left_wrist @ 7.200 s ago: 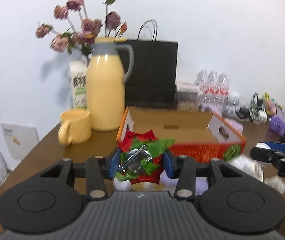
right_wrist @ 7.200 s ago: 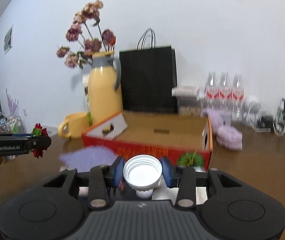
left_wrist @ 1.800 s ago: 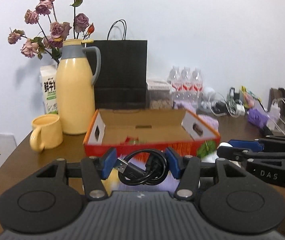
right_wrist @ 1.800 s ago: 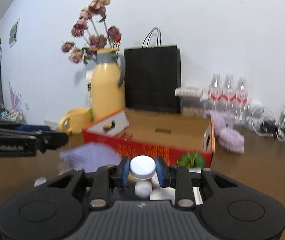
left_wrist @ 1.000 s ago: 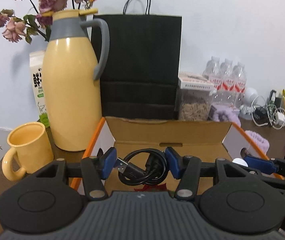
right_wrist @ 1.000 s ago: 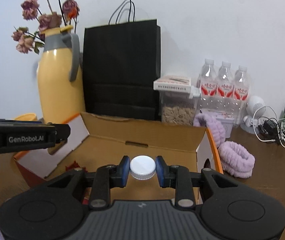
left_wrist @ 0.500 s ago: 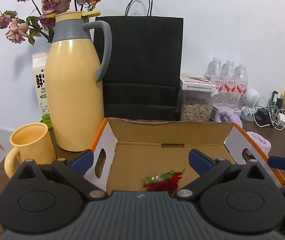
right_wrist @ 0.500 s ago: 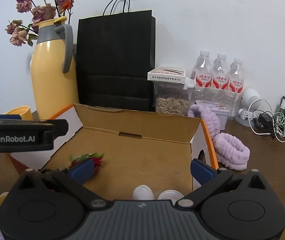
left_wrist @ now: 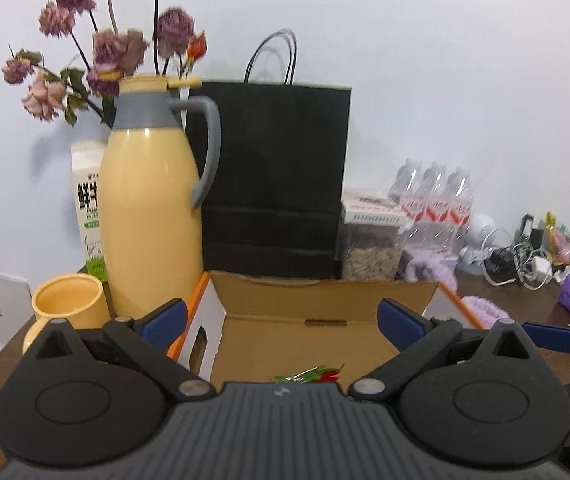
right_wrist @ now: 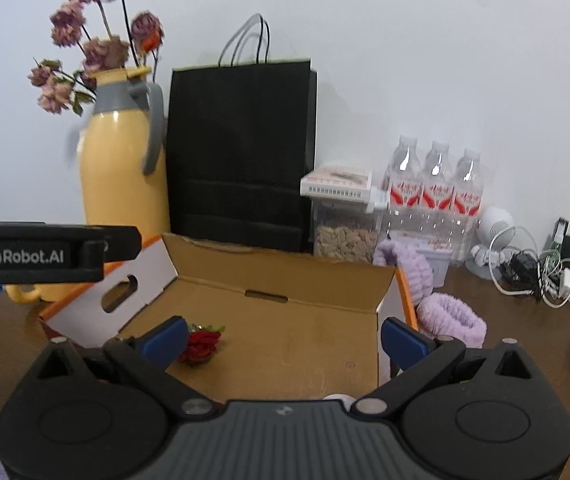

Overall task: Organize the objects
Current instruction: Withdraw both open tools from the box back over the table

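Item: cardboard box point(right_wrist: 277, 332), open-topped, orange outside, on the wooden table point(right_wrist: 525, 320) in front of the black paper bag point(right_wrist: 241, 152) and right of the yellow jug point(left_wrist: 149, 216). Light and stiff by the look of it; likely best taken by a side wall or its cut-out handle hole

Contents seen: red flower with green leaves point(right_wrist: 201, 342), near left of the box floor; soft, light, easily crushed, probably best pinched gently across the bloom. A white rounded piece point(right_wrist: 339, 397) just shows at the near edge, mostly hidden

Left gripper point(left_wrist: 281, 318): jaws spread wide, nothing between them, above the box's near side

Right gripper point(right_wrist: 283, 336): jaws likewise wide, holding nothing, its left pad close beside the flower, contact unclear
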A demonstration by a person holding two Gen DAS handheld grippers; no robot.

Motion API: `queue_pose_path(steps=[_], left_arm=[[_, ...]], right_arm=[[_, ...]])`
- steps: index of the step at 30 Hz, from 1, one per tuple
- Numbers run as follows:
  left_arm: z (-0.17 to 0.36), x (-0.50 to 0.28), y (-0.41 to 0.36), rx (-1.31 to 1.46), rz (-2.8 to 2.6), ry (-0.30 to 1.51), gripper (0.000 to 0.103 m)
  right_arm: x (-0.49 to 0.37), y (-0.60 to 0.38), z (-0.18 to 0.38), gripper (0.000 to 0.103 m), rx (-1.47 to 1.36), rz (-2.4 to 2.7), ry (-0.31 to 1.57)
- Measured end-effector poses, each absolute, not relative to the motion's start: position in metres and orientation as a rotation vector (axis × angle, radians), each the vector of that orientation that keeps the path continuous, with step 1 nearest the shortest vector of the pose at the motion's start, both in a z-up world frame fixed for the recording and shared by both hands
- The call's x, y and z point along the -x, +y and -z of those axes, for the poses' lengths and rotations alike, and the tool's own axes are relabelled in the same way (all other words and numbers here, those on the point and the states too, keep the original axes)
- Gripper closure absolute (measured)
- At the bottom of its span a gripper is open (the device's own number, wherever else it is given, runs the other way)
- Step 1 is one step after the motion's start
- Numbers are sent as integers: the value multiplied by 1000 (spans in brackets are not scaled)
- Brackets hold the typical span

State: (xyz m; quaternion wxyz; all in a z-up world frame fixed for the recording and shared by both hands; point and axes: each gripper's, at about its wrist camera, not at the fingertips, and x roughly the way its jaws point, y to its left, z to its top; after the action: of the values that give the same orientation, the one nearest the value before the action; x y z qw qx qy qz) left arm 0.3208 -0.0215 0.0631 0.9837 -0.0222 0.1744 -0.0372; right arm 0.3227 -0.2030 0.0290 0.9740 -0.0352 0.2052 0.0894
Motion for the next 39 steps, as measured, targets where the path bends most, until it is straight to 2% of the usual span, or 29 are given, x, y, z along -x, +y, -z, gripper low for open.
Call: queue_pose_path(steps=[11, 39], left_arm=[[-77, -254, -18, 19, 105, 285, 0], [2, -114, 10, 49, 134, 486, 0]], right_arm=[[-258, -217, -44, 0, 69, -207, 354], [-111, -237, 28, 0, 63, -277, 531]])
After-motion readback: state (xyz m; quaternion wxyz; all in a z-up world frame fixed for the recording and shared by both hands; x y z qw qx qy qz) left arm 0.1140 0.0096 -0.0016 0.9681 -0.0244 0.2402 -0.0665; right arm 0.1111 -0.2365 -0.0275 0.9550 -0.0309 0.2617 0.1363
